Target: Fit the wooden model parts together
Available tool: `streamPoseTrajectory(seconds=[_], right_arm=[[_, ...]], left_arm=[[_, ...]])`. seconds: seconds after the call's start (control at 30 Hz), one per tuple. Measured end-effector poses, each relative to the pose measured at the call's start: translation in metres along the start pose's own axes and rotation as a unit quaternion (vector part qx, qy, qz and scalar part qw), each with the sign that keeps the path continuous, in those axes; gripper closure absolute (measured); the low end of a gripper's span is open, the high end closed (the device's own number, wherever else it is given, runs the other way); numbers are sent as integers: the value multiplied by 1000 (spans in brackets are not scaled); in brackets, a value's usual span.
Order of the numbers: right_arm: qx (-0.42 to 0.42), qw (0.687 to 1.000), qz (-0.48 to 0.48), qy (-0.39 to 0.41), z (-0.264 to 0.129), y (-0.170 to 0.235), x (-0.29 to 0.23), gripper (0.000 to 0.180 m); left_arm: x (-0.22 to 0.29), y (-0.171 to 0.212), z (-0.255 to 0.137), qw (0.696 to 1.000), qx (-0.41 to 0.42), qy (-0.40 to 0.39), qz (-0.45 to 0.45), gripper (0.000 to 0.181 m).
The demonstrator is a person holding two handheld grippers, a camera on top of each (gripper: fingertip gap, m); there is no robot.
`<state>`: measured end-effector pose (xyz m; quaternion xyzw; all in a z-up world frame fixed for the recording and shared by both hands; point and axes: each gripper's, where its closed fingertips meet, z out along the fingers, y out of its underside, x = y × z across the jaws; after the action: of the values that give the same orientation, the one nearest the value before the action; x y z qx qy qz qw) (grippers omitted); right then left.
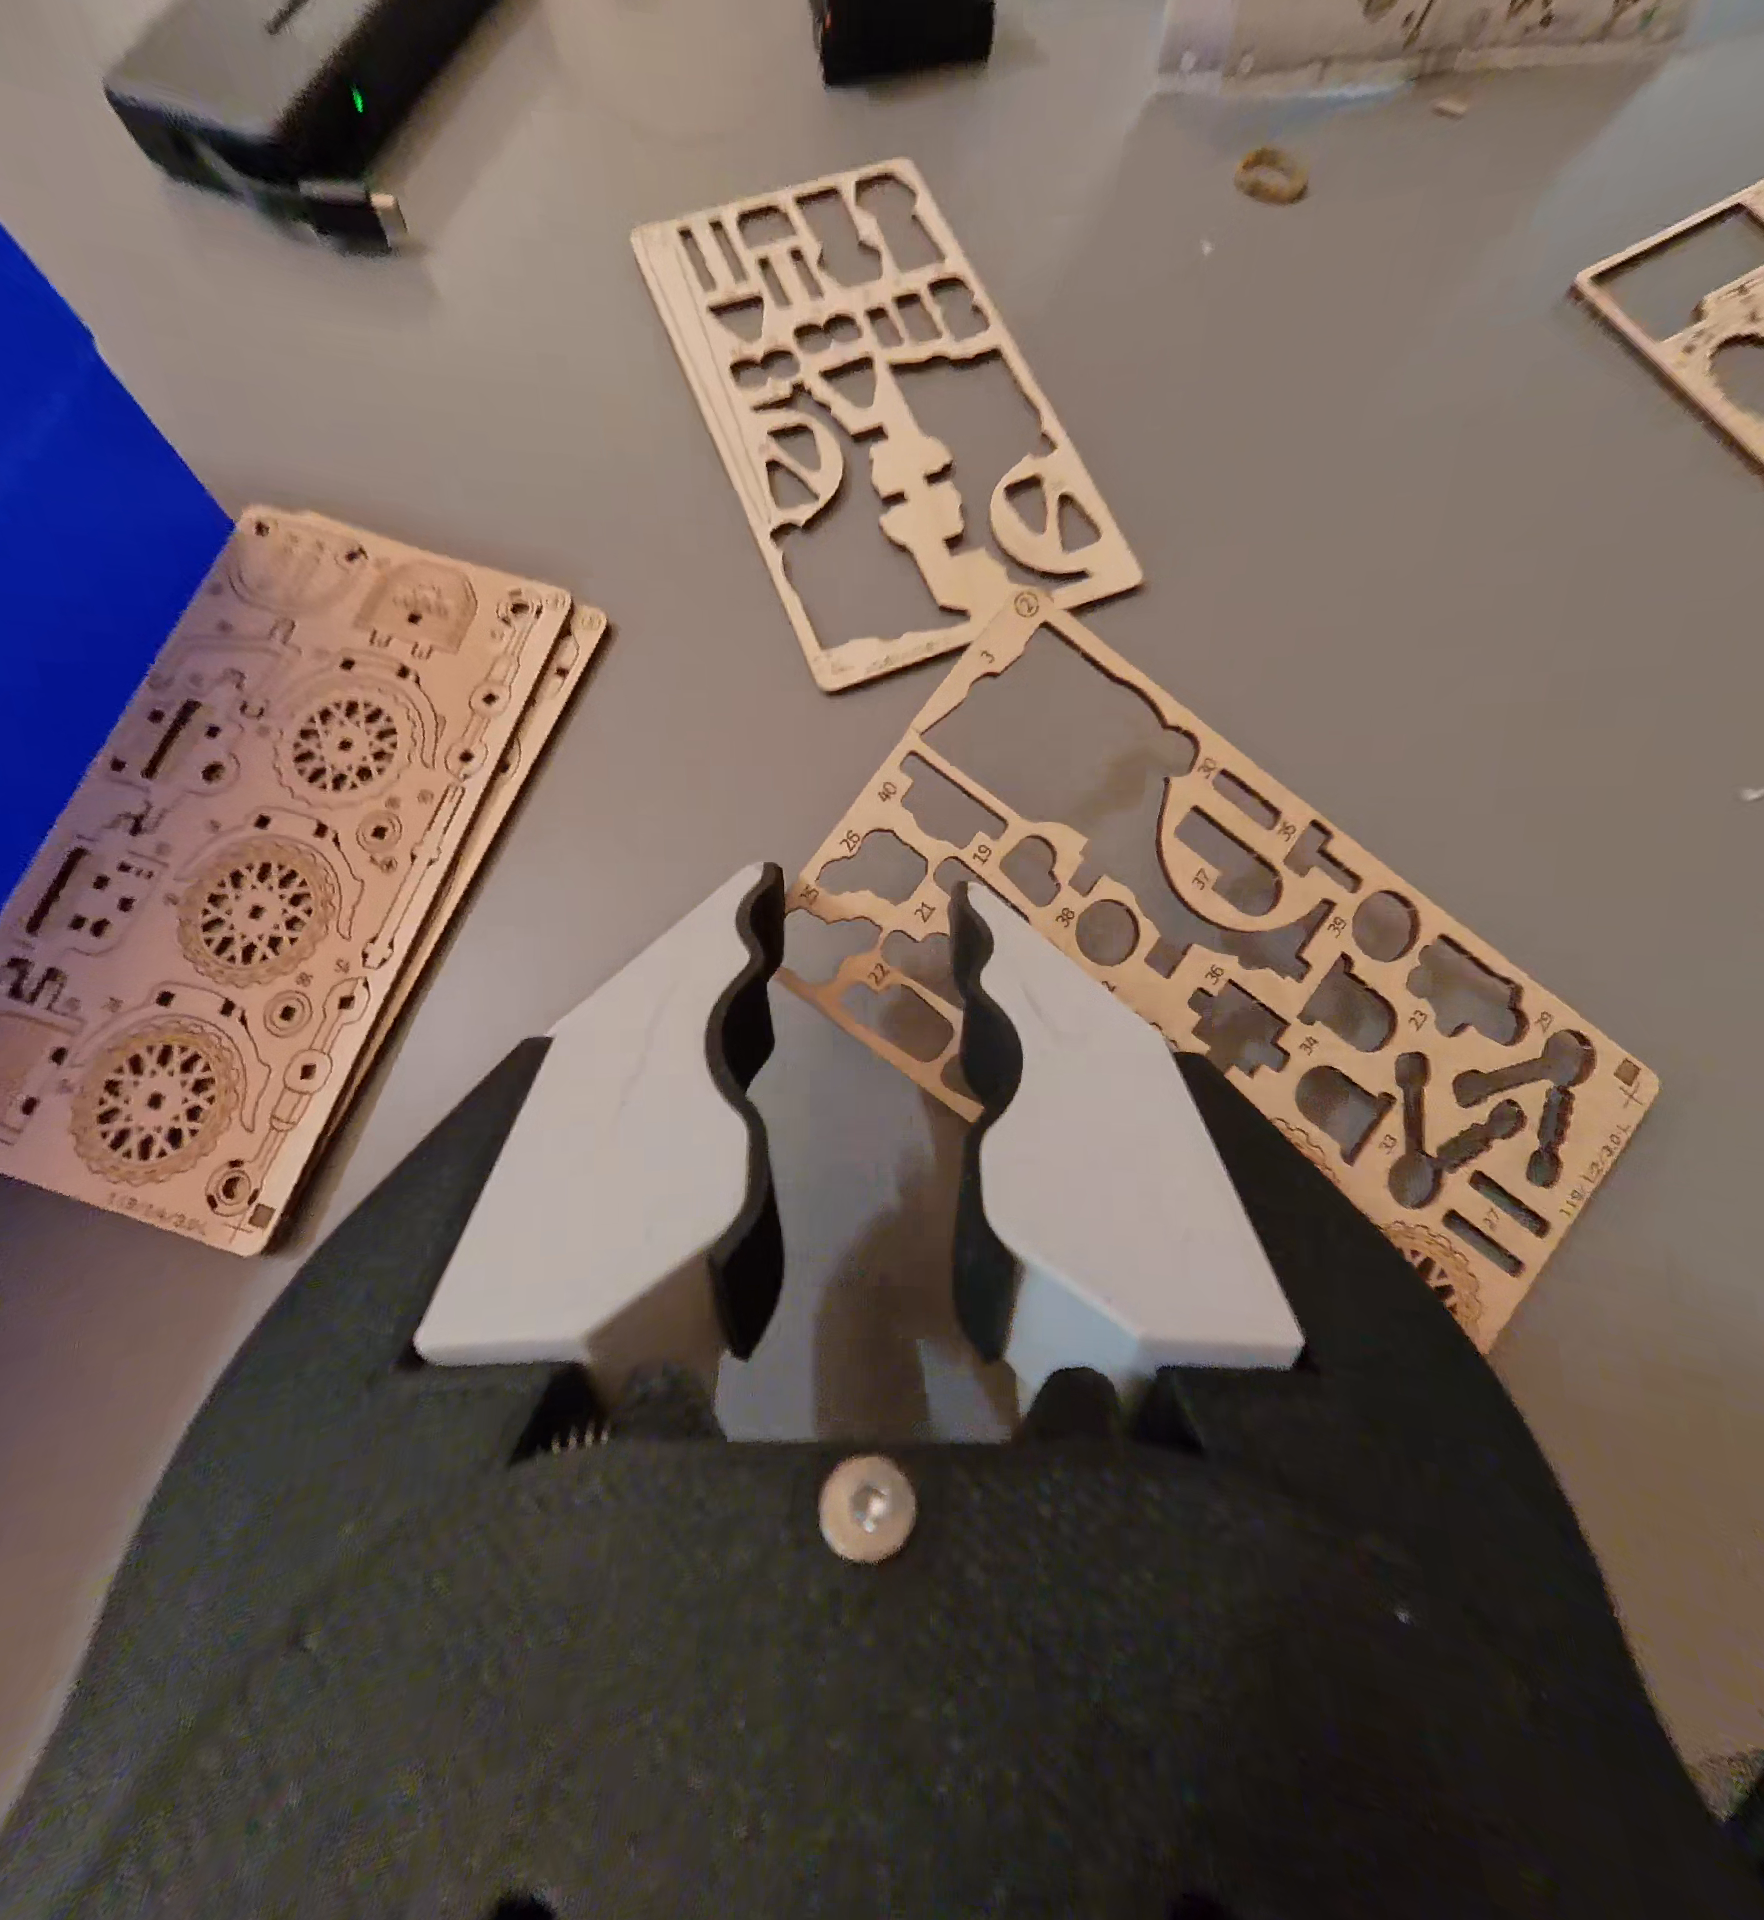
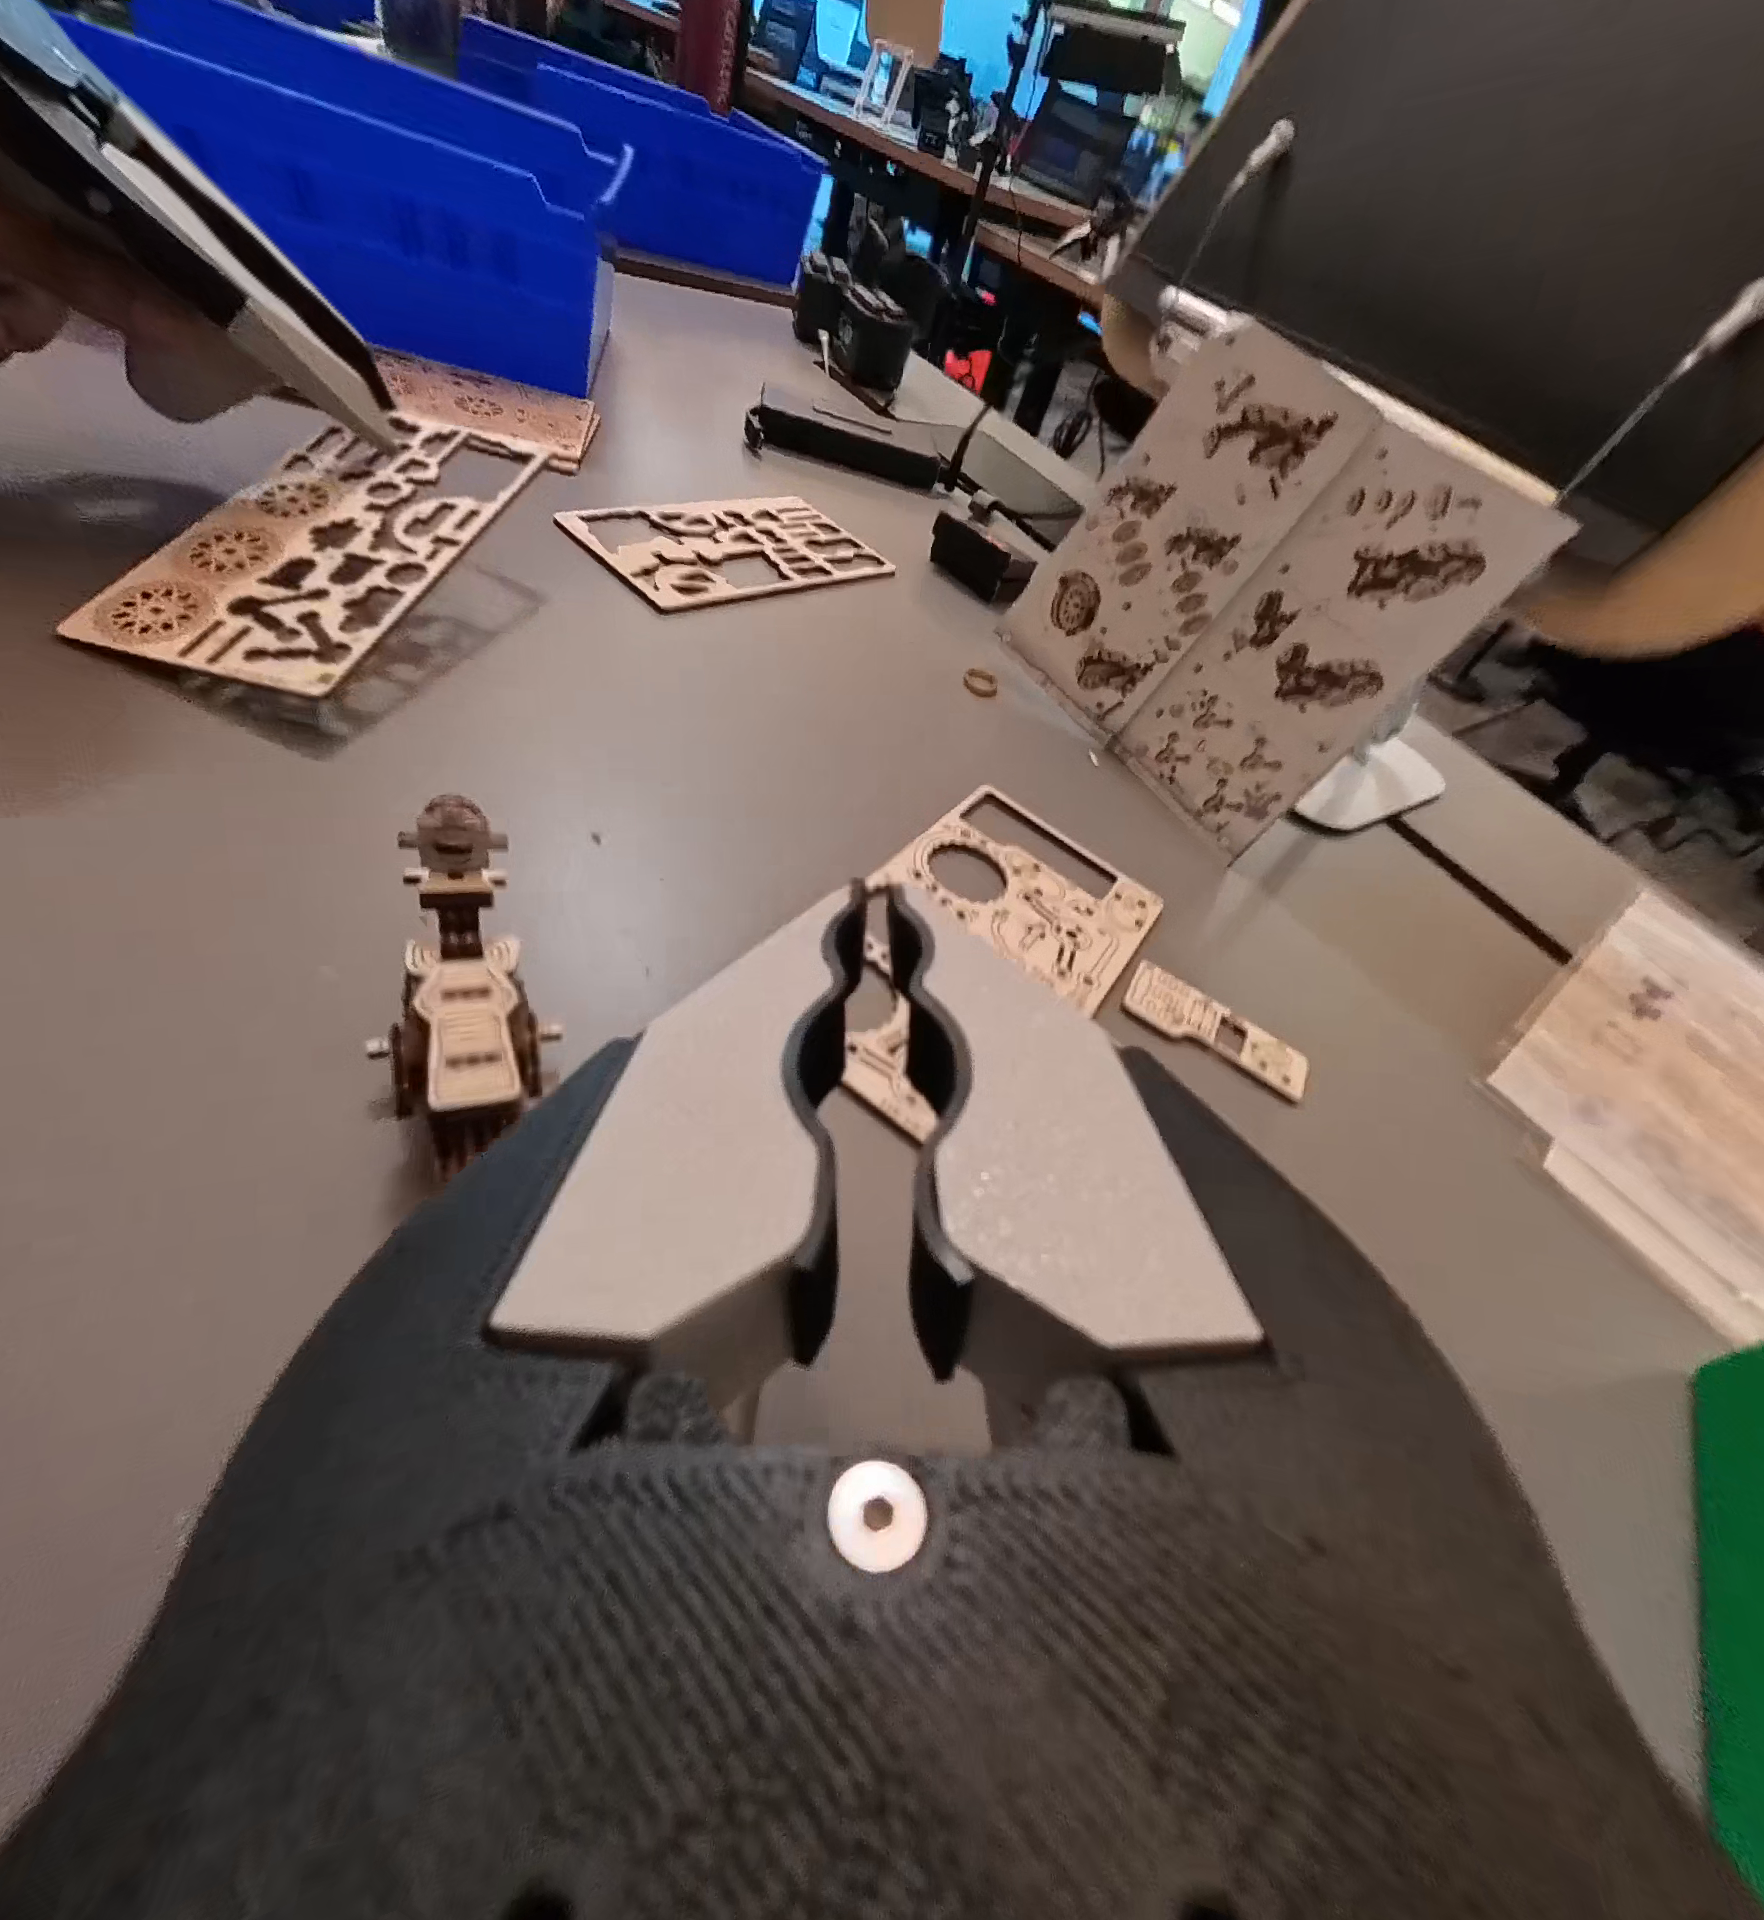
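Only in right view, wooden model (image 2: pixel 462 997), upright

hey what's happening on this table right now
A person is building a laser-cut wooden model kit with two handheld grippers. The left gripper, open and empty, hovers over a mostly punched-out plywood parts sheet. The right gripper, nearly closed, holds nothing. A partly assembled wooden vehicle stands on the grey table.

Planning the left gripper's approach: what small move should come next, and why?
Probably lower the left gripper onto the punched-out wooden sheet beneath its tips. Its jaws stand open and empty, hovering above the sheet's near edge.
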<state>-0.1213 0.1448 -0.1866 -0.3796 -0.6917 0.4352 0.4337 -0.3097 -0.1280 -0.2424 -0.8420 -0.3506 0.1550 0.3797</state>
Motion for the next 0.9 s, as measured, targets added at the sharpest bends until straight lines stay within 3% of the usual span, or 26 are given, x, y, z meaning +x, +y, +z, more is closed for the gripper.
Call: streamPoseTrajectory(seconds=[0.1, 0.2, 0.3, 0.43, 0.53, 0.57, 0.63, 0.67, 0.8, 0.9], right_arm=[[24, 999, -6, -20, 11, -26, -10, 178], [33, 994, 29, -96, 36, -55, -33, 166], [2, 983, 50, -178, 73, -73, -61, 145], [-59, 965, 50, -249, 131, -74, -96, 133], [-120, 930, 92, -334, 156, -64, -134, 126], [-134, 916, 110, -361, 158, -63, -146, 131], [-143, 900, 129, -392, 161, -64, -159, 166], [-140, 896, 131, -400, 161, -66, -161, 171], [-104, 895, 164, -403, 158, -79, -149, 179], [-53, 890, 194, -409, 150, -95, -132, 179]], left_arm=[[11, -13, -8, 1000, 24, 3, 16, 150], [21, -25, -16, 998, 47, 1, 38, 150], [29, -36, -24, 996, 68, -6, 58, 150], [37, -44, -31, 994, 91, -2, 67, 150], [40, -48, -33, 992, 107, 4, 63, 150], [41, -49, -34, 992, 113, 8, 60, 150], [44, -51, -36, 990, 132, 21, 54, 150], [44, -54, -38, 988, 146, 26, 48, 151], [41, -64, -53, 976, 212, 58, 10, 136], [53, -65, -56, 963, 226, 137, -56, 127]])
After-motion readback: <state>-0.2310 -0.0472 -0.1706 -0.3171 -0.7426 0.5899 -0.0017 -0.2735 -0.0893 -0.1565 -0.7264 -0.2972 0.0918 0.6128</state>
